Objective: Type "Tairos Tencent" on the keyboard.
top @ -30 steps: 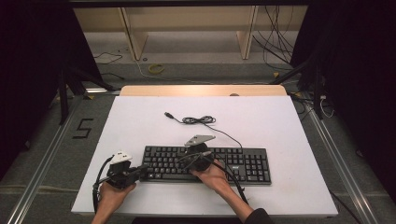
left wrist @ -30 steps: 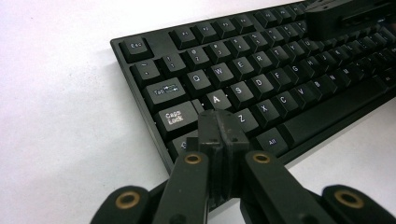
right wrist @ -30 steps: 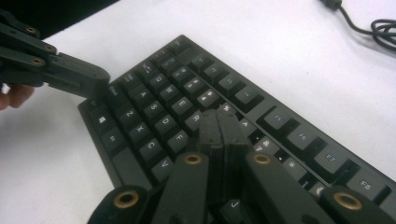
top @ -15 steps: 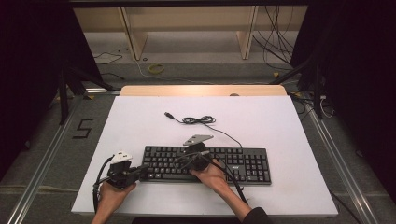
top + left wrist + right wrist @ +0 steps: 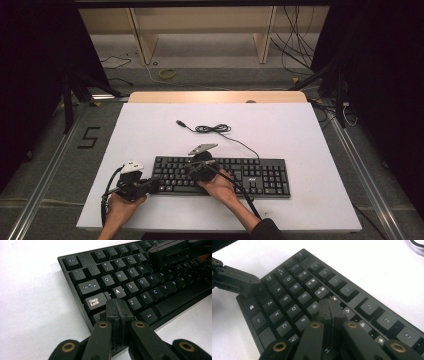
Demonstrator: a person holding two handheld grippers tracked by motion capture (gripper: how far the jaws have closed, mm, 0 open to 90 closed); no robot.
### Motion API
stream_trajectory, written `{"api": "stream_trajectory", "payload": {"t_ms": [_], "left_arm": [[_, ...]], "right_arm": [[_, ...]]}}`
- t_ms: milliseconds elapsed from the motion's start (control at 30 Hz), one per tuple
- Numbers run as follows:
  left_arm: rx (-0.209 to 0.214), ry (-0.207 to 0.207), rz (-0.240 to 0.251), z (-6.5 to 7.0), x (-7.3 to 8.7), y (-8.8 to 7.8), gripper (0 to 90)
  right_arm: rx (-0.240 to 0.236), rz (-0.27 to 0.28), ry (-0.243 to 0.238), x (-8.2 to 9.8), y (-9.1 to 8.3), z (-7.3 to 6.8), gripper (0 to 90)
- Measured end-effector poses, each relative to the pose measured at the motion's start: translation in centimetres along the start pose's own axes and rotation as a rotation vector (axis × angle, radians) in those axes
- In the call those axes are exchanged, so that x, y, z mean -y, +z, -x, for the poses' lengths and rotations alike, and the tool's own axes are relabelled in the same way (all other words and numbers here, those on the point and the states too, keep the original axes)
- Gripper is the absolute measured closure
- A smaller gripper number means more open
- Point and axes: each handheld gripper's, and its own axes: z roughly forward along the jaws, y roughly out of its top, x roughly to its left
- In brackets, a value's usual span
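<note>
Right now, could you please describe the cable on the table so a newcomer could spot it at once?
Start at the white table and find the black keyboard near its front edge. Just behind the keyboard lies the cable, thin and black, partly bundled into a small coil, with a plug on its free end; nothing else loose lies there.

surface: white table [image 5: 300, 150] | on it: black keyboard [image 5: 260, 180], its cable [image 5: 212, 129]

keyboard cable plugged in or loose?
Loose. The keyboard cable lies coiled on the table, its plug end bare, connected to nothing.
</note>
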Motion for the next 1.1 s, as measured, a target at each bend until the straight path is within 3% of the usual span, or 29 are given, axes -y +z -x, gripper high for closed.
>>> {"api": "stream_trajectory", "payload": {"t_ms": [533,733,867,1100], "left_arm": [[-0.006,-0.003,-0.008,0.1,0.0,0.2,89.0],[-0.002,-0.010,0.025,0.1,-0.2,-0.3,88.7],[0.005,-0.018,0.062,0.2,-0.4,-0.8,86.1],[0.020,-0.021,0.078,0.4,-0.5,-0.9,75.4]], "right_arm": [[0.016,-0.009,0.003,0.1,0.2,-0.1,90.0],[-0.006,0.012,0.038,0.1,-0.4,0.1,90.0],[-0.017,0.055,0.040,-0.1,-1.4,0.2,85.3],[-0.053,0.089,0.039,0.2,-2.7,0.5,74.0]]}}
